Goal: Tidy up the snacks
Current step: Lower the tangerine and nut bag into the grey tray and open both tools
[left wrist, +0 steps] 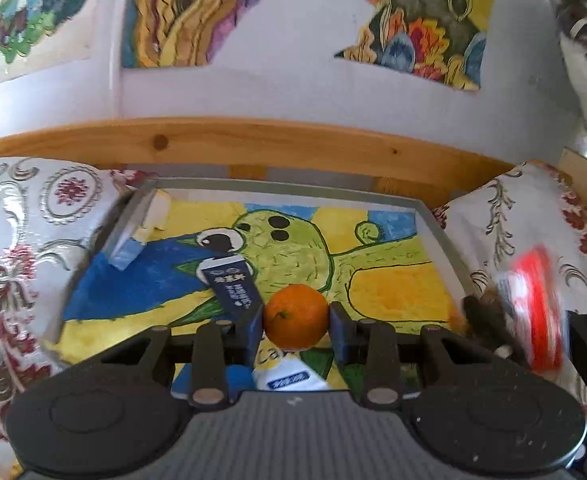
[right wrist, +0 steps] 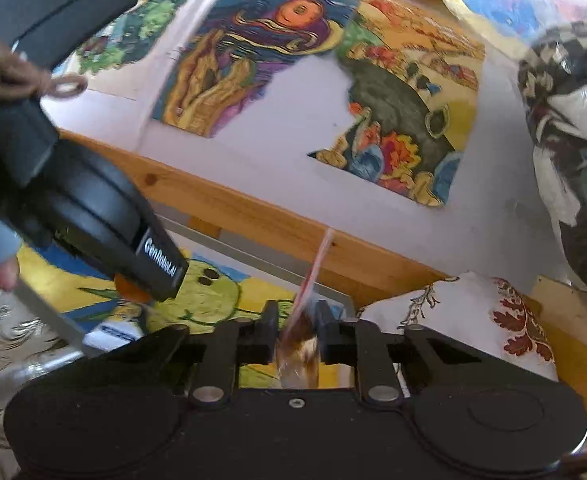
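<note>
My left gripper [left wrist: 296, 318] is shut on an orange mandarin [left wrist: 295, 316], held just above the grey tray [left wrist: 441, 236] lined with a painted green-and-yellow picture. A dark blue snack packet [left wrist: 232, 285] lies on the tray just left of the mandarin, and a white-and-blue packet [left wrist: 289, 380] sits below the fingers. My right gripper [right wrist: 296, 330] is shut on a red-and-clear snack wrapper [right wrist: 307, 320], edge-on to the camera; that wrapper appears blurred at the right in the left wrist view as a red-and-white packet [left wrist: 535, 312]. The left gripper's body [right wrist: 93, 216] fills the left of the right wrist view.
The tray rests on floral patterned cushions [left wrist: 25, 248] inside a wooden frame [left wrist: 253, 140] against a white wall with torn paintings [left wrist: 181, 12]. A box [left wrist: 141, 224] leans in the tray's far left corner. A hand [right wrist: 1, 272] holds the left gripper.
</note>
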Action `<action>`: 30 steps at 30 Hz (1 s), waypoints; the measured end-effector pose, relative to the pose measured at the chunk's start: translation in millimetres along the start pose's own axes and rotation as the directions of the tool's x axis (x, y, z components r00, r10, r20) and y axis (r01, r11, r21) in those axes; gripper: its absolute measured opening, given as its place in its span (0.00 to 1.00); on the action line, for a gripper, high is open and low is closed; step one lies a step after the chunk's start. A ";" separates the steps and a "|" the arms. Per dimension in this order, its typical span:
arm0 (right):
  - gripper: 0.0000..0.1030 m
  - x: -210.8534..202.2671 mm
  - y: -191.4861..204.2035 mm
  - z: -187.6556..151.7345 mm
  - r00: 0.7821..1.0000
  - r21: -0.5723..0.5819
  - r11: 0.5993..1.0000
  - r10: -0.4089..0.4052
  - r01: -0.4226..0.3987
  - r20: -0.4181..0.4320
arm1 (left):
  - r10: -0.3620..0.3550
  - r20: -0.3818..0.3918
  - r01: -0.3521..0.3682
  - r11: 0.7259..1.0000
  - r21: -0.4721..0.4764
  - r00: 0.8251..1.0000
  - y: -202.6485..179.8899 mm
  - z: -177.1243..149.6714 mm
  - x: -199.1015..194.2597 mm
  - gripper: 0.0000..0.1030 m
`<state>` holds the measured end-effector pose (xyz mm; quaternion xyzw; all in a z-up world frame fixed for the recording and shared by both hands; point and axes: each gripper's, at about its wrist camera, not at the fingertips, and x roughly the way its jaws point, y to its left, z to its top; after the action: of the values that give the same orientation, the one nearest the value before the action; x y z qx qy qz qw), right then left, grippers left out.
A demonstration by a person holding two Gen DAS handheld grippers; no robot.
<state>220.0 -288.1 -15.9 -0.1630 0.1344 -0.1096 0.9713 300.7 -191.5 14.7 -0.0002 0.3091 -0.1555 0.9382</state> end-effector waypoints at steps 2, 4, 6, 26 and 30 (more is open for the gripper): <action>0.10 9.9 -0.1 -3.5 1.000 -0.010 1.000 0.011 -0.012 -0.013 | 0.008 -0.015 -0.008 1.000 0.002 1.000 -3.2 0.3 9.8 0.37; 0.10 19.6 3.9 -8.6 0.999 -0.037 0.999 0.023 -0.024 -0.038 | 0.015 -0.030 -0.015 1.000 -0.002 0.999 -5.5 -0.2 19.8 0.37; 0.13 24.6 7.6 -13.0 0.998 -0.049 0.998 0.038 -0.040 -0.042 | 0.021 -0.047 -0.022 1.000 -0.010 0.999 -6.2 -2.3 27.2 0.37; 0.70 36.2 -14.4 -14.1 0.966 0.275 0.942 0.231 -0.192 -0.117 | 0.035 -0.046 -0.040 0.993 -0.110 0.998 16.4 6.5 20.0 0.63; 0.78 30.7 -14.4 -9.5 0.961 0.315 0.923 0.262 -0.222 -0.090 | 0.049 -0.025 -0.052 0.990 -0.130 0.998 25.1 6.0 9.4 0.78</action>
<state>243.6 -312.0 -26.4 0.0128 0.1984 -0.0184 0.9799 318.6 -171.0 11.7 -0.0519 0.3286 -0.1112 0.9365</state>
